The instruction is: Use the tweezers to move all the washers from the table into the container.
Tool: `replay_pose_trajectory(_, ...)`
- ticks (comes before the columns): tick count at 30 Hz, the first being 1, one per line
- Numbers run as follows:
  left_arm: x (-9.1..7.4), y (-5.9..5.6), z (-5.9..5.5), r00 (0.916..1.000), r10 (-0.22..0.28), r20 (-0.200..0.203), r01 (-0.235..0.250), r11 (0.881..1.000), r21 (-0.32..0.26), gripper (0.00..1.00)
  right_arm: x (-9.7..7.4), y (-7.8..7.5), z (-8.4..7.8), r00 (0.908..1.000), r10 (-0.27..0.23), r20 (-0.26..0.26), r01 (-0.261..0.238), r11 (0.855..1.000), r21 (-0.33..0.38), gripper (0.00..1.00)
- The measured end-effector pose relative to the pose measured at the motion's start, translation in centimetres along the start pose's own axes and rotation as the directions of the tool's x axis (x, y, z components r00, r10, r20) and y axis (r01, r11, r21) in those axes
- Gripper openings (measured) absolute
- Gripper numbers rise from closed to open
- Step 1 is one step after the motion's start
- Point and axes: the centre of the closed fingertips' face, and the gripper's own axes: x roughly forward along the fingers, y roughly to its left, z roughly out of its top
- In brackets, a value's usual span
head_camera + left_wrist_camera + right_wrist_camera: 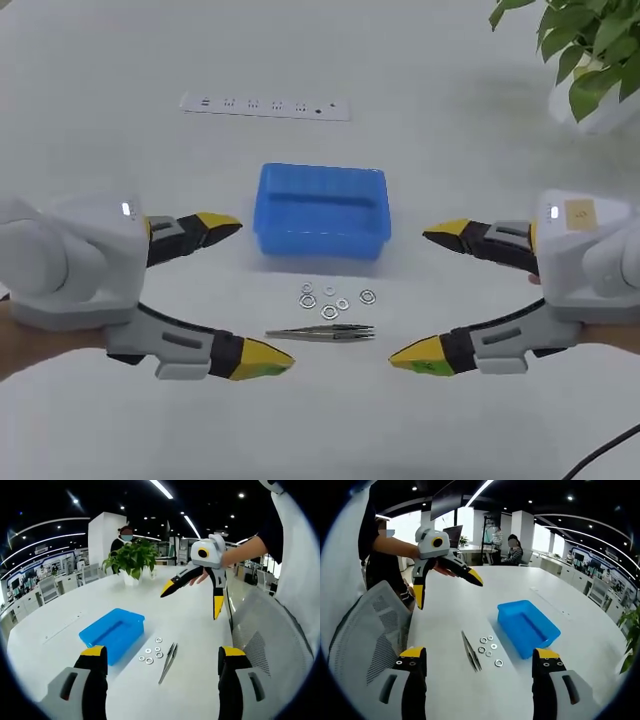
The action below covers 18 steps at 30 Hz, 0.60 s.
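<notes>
- Left gripper (255,292) and right gripper (410,295): both hover over the near part of the table (120,430). Jaws are spread wide and grip nothing.
- Tweezers (322,333): slim bare metal, arms almost together. They lie flat between the two grippers, parallel to the table's near edge.
- Step in hand (judgement): pick up the tweezers. Lower one gripper squarely over the mid-length and close across both arms, so that jaw pressure works the tips. Keep the tips clear of the rings.
- Washers (330,298): six small, flat, silvery rings in a loose cluster just beyond the tweezers. They are thin and will probably slide if pushed, so take each by its rim.
- Container (322,210): blue, rectangular, open-topped, apparently empty. It stands just beyond the washers, towards the table's middle.
- Power strip (265,105): white, nearer the far edge.
</notes>
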Motion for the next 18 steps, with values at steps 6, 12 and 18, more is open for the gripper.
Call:
replay_pose_trajectory(6, 0.4, 0.0, -0.6, 0.9998, -0.009, -0.017, 0.009, 1.000, 0.000, 0.97, 0.3, -0.3, -0.2, 1.0000, 0.005, -0.002, -0.005, 1.000, 0.004, 0.87)
replay_pose_trajectory(12, 0.8, 0.4, -1.1, 0.9996, -0.006, -0.027, 0.006, 1.000, -0.007, 0.97, 0.8, -0.1, -0.6, 0.9997, 0.024, -0.011, -0.024, 1.000, 0.001, 0.85)
replay_pose_trajectory(18, 1.3, 0.7, -1.7, 0.9993, -0.005, -0.038, 0.004, 1.000, -0.019, 0.96, 1.9, 0.4, -1.3, 0.9977, 0.061, -0.029, -0.061, 0.998, -0.005, 0.81)
